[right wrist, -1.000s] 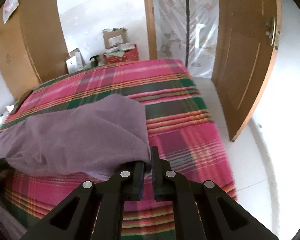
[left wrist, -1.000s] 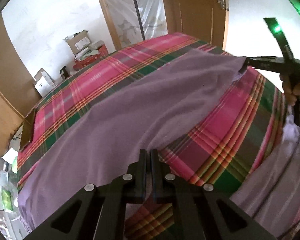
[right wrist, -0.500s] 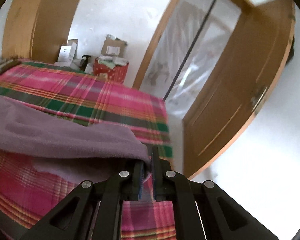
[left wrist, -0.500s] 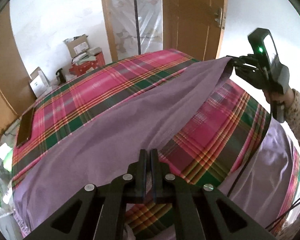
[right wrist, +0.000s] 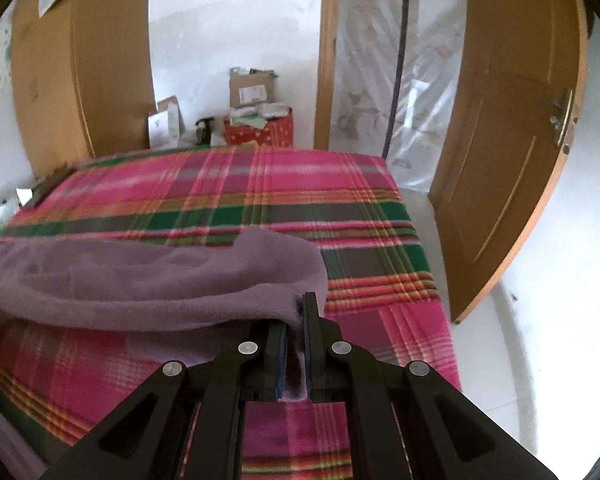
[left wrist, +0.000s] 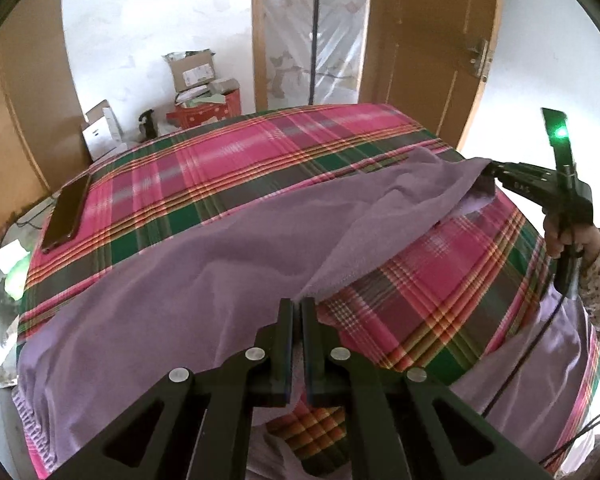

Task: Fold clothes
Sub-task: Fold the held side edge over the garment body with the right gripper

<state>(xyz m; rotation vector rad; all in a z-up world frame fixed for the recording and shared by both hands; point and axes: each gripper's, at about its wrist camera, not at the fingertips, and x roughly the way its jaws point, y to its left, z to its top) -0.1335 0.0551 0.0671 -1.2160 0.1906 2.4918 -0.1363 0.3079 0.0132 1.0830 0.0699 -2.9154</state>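
Purple garment (left wrist: 204,276) pinched by left gripper (left wrist: 296,306) and right gripper (right wrist: 296,312) over plaid bed (left wrist: 228,168)

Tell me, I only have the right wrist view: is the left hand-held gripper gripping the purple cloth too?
Observer: Yes. The left hand-held gripper is shut on the purple cloth at its near edge.
Operator: Anything lying on the bed besides the cloth?
Observer: A phone lies flat at the far left corner of the plaid bedspread.
Operator: Does the cloth hang off the bed?
Observer: Yes. In the left wrist view it drapes over the near left edge. The right hand-held gripper holds its other end above the bedspread.
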